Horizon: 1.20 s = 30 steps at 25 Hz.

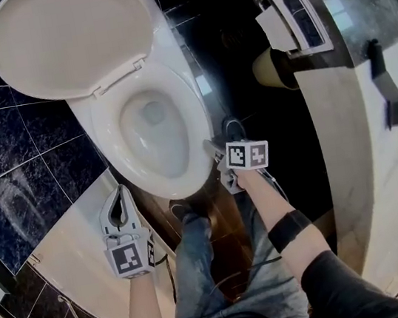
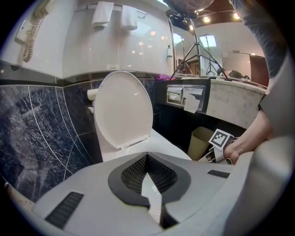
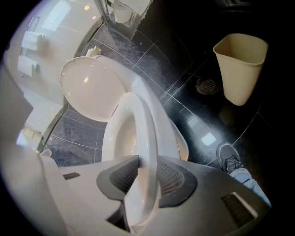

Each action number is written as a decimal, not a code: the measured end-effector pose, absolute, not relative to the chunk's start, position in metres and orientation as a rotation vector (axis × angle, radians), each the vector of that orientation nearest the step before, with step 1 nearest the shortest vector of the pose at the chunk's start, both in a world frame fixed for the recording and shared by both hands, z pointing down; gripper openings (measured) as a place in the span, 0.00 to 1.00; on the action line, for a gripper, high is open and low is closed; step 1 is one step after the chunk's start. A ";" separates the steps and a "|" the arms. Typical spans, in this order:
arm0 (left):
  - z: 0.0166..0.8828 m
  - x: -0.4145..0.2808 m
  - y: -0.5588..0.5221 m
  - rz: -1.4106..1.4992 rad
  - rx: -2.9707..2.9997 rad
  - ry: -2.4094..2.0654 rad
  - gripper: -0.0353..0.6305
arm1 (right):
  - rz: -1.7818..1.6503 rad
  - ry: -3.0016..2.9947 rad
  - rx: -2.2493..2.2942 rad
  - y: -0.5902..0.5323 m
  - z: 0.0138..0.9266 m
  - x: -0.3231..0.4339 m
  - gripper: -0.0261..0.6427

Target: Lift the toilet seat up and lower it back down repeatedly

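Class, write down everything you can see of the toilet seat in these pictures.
The toilet seat is a glossy white oval ring, plastic by its look, hinged at the back below the raised lid. It lies lowered over the bowl; whether it rests fully on the rim cannot be told. The right tongs grip its front edge on the person's right, with a pad on either side of the ring. Nothing else touches it.

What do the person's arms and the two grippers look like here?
The left gripper and right gripper are light grey, with dark mesh-textured pads inside the jaws and a cube of black-and-white square markers each. The right forearm wears a black band and a dark sleeve; the left forearm shows no sleeve.
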State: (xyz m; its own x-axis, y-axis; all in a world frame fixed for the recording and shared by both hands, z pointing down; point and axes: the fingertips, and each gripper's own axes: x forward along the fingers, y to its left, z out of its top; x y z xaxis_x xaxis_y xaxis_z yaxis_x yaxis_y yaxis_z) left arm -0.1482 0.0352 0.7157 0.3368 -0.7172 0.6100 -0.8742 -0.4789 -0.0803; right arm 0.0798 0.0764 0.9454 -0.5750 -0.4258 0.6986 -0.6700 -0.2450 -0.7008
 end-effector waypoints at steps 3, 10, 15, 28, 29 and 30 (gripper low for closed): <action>0.718 -0.147 0.039 0.864 2.331 -1.423 0.05 | 1.944 -1.789 1.340 0.077 0.946 0.081 0.24; 0.718 -0.143 0.042 0.864 2.331 -1.414 0.05 | 2.015 -1.749 1.334 0.077 0.945 0.083 0.23; 0.715 -0.143 0.041 0.866 2.331 -1.407 0.05 | 2.046 -1.782 1.302 0.075 0.927 0.081 0.23; 0.674 -0.137 0.072 0.859 2.239 -1.393 0.05 | 2.088 -1.784 1.271 0.065 0.858 0.083 0.22; 0.673 -0.140 0.082 0.866 2.220 -1.394 0.05 | 2.086 -1.791 1.271 0.063 0.851 0.084 0.22; 0.673 -0.143 0.093 0.875 2.190 -1.394 0.05 | 2.084 -1.797 1.271 0.060 0.843 0.085 0.23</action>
State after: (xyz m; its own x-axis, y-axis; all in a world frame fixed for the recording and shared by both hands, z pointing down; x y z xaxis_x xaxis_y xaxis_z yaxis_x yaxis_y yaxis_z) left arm -0.1427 0.0934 0.6732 0.3069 -0.6564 0.6891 -0.9061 -0.4231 0.0005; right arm 0.0845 0.0597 0.8429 -0.6432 -0.4197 0.6404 -0.5718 -0.2930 -0.7663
